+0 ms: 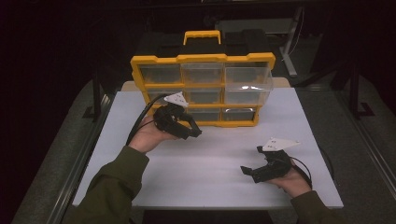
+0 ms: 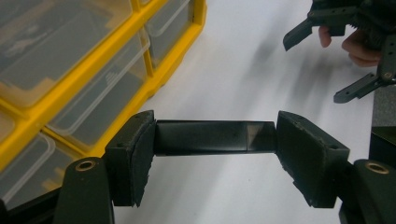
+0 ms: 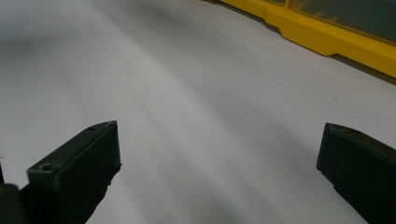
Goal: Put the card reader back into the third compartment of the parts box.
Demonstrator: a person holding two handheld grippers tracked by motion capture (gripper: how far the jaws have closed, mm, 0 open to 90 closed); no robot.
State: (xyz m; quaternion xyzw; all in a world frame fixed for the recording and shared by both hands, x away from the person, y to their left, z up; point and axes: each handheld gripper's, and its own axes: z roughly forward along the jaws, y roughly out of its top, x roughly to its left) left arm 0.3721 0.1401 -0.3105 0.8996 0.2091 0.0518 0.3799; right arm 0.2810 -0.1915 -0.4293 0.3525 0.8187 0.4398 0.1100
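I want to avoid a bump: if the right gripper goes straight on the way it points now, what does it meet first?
Probably the bare white table, then the yellow organizer beyond it. The right gripper is open and empty; depth is unclear.

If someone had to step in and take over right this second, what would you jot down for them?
Left gripper: shut on a flat black bar, held end to end between its fingers, just in front of the yellow organiser.
Right gripper: open, holds nothing, low over the white table at the person's right.
Organiser: stands upright at the table's far edge; its upper right clear drawer is pulled out.
Done: bar picked up.
Left: probably to put the bar in a drawer; which one I cannot tell.
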